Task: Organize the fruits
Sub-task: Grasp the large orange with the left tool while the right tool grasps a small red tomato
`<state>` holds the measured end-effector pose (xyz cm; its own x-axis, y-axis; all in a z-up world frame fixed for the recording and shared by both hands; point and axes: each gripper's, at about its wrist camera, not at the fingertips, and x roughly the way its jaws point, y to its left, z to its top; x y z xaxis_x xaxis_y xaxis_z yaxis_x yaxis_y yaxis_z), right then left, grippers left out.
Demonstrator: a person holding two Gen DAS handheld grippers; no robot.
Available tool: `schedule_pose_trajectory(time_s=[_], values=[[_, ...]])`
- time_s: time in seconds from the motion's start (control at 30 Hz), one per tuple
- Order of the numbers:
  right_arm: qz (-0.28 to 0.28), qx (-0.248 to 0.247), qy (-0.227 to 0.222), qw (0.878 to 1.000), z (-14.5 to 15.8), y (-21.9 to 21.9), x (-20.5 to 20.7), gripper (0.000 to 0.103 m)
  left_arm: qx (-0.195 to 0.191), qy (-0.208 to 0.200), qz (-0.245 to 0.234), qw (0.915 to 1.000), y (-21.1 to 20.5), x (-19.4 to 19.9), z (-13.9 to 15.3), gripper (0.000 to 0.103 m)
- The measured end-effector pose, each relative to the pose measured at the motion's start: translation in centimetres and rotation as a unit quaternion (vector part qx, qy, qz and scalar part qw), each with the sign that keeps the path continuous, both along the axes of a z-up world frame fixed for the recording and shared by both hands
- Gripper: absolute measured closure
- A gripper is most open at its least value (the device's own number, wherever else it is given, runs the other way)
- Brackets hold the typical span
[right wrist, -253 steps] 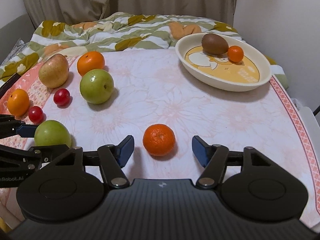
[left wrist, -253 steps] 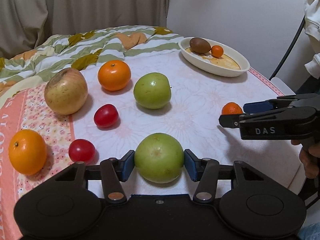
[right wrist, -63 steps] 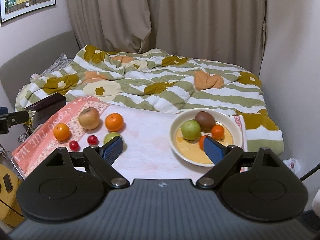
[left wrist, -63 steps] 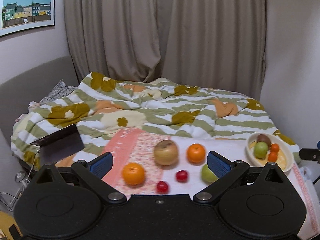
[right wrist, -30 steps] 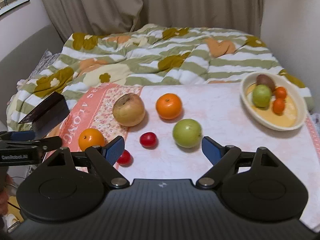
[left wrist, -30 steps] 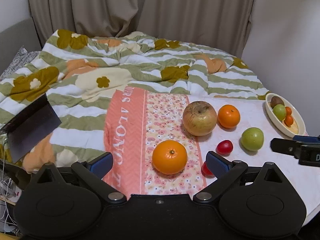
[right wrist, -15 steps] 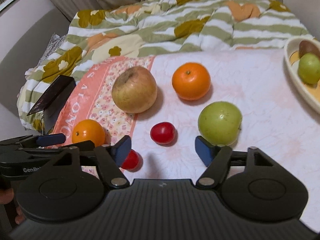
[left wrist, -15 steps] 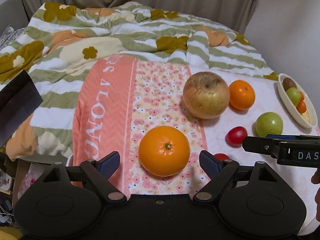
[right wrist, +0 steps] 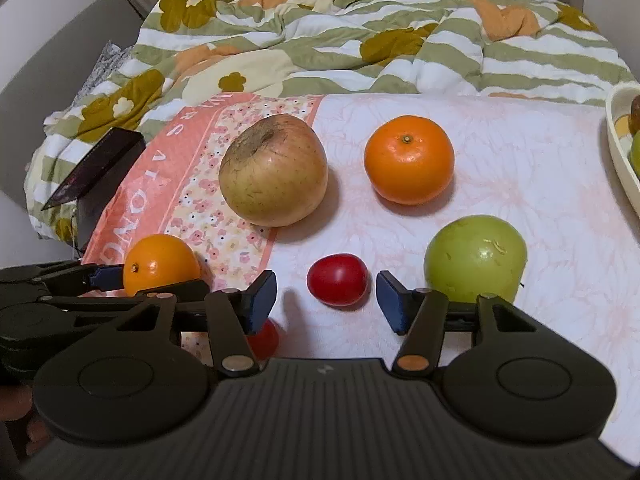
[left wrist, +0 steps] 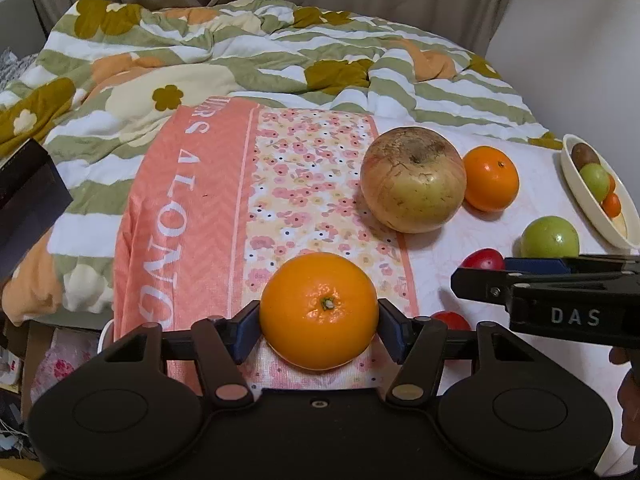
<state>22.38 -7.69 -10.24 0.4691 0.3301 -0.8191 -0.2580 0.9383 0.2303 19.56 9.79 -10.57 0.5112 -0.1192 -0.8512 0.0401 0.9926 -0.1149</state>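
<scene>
Left gripper [left wrist: 319, 326]: jaws closing, pads against both sides of the near orange [left wrist: 319, 310], which rests on the floral cloth [left wrist: 304, 184] in front of the big apple [left wrist: 413, 179]. Right gripper [right wrist: 326, 298]: jaws closing, a red tomato [right wrist: 338, 279] between the pads, gaps visible either side, right of the apple's near edge. A green apple [right wrist: 475, 258] lies further right. The bowl [left wrist: 576, 196] sits far right of the big apple.
</scene>
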Motion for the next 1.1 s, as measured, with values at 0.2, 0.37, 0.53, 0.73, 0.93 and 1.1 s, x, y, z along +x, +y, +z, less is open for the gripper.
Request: schedule_pose_trajectory(time_s=[0.2, 0.37, 0.53, 0.73, 0.93, 1.1], values=[[0.01, -0.018, -0.006, 1.0, -0.3, 0.6, 0.2, 0.041, -0.003, 0.003, 0.006, 1.0, 0.3, -0.5, 0.0, 0.039], [0.017, -0.032, -0.012, 0.999, -0.5, 0.9, 0.4, 0.048, -0.002, 0.005, 0.009, 0.9999, 0.5, -0.9, 0.0, 0.039], [0.016, -0.042, -0.019, 0.999, -0.6, 1.0, 0.1, 0.053, -0.003, 0.005, 0.013, 0.9999, 0.5, -1.2, 0.1, 0.039], [0.022, -0.04, -0.024, 0.999, -0.1, 0.9, -0.3, 0.053, -0.01, 0.002, 0.022, 0.9997, 0.7, -2.3, 0.5, 0.039], [0.021, -0.04, -0.04, 0.998, 1.2, 0.8, -1.4, 0.053, -0.015, -0.009, 0.026, 0.9995, 0.7, -3.5, 1.4, 0.039], [0.014, -0.039, -0.055, 0.998, 2.4, 0.2, -2.5, 0.053, -0.015, -0.03, 0.025, 0.9991, 0.4, -4.8, 2.7, 0.039]])
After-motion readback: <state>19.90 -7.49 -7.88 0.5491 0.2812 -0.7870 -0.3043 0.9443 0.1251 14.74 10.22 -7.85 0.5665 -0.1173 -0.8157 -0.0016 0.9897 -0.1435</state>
